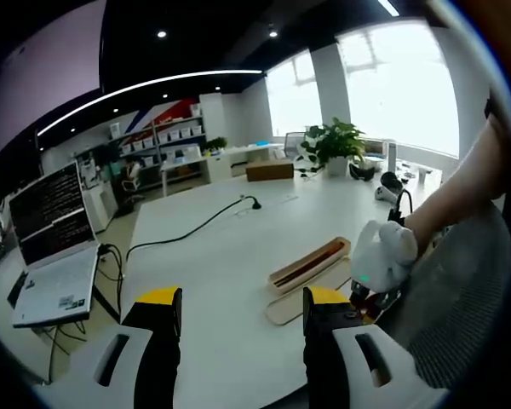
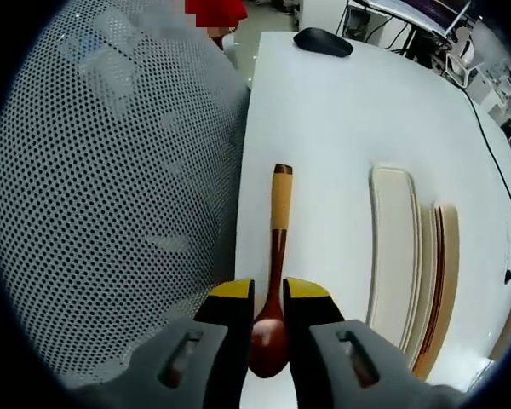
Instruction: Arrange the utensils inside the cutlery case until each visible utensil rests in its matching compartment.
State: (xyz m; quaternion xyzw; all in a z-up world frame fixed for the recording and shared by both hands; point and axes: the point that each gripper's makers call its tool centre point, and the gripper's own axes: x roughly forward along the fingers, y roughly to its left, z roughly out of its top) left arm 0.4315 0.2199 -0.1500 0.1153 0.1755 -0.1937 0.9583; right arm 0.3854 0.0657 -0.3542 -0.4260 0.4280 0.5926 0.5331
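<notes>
- The right gripper has its yellow-tipped jaws drawn narrow around the neck of a wooden spoon, just above the dark red bowl. Whether the pads truly bite or only bracket it, I can't say for sure, but it reads as a hold.
- The spoon's long axis runs straight ahead along the jaws, its pale handle end pointing away over the white table.
- The cutlery case lies to the spoon's right with its lid beside it, both roughly parallel to the spoon; so the coming move looks to me like a sideways carry with little turning.
- The left gripper hangs wide open over the table, holding nothing, well short of the case.
- A gloved hand sits by the case.
- The case's interior is hard to read; its far end is cut off in the right gripper view.
- A mesh chair back crowds the left side.
</notes>
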